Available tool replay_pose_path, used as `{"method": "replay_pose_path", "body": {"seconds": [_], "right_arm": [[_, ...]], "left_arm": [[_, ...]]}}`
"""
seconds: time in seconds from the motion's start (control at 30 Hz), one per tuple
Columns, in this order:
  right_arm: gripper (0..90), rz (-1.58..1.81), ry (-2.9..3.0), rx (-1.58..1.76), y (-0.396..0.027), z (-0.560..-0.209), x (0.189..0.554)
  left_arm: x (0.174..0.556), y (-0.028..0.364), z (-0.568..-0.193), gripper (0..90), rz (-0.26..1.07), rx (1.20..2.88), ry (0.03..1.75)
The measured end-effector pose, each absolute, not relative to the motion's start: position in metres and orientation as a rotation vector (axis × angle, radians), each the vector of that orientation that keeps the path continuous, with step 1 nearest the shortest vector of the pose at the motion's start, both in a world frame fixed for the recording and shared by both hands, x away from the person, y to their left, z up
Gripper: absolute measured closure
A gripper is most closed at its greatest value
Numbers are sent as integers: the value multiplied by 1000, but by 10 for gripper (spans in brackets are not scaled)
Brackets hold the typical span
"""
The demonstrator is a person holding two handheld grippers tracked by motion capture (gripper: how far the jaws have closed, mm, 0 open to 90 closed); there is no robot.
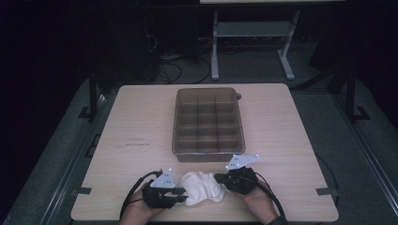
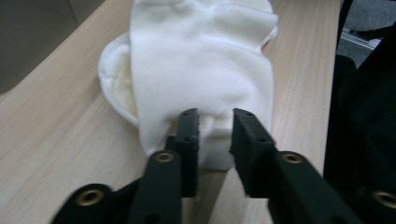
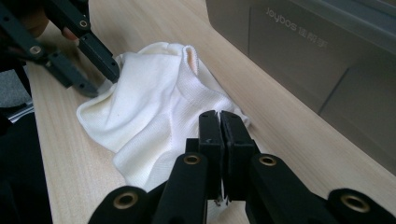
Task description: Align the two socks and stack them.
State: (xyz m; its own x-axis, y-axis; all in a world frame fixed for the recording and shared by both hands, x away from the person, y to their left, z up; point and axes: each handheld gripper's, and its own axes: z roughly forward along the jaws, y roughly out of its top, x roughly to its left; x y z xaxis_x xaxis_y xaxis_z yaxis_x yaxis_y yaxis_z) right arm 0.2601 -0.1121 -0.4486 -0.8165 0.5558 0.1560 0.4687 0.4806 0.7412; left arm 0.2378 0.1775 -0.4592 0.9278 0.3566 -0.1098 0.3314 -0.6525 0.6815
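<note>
1. Lying crumpled near the front edge of the surface [image 1: 141, 117], a white sock [image 1: 202, 186] sits between both hands, just in front of the grey divided tray [image 1: 208, 121].
2. The left hand-held gripper [image 1: 184, 192] has its jaws parted, a fold of the sock between them; whether the pads press it I cannot tell.
3. The right hand-held gripper [image 1: 219, 178] is clamped tight on the sock's other edge.
</note>
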Motion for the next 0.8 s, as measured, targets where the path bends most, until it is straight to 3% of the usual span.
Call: {"method": "replay_pose_path", "body": {"seconds": [0.13,0.8], "right_arm": [[879,1260,2610,905,-112,-448,260],[878,1339,2557,929,-124,-433,247]], "left_arm": [[240,179,-460,895,24,2338,484],[242,197,-442,898,75,2272,535]]}}
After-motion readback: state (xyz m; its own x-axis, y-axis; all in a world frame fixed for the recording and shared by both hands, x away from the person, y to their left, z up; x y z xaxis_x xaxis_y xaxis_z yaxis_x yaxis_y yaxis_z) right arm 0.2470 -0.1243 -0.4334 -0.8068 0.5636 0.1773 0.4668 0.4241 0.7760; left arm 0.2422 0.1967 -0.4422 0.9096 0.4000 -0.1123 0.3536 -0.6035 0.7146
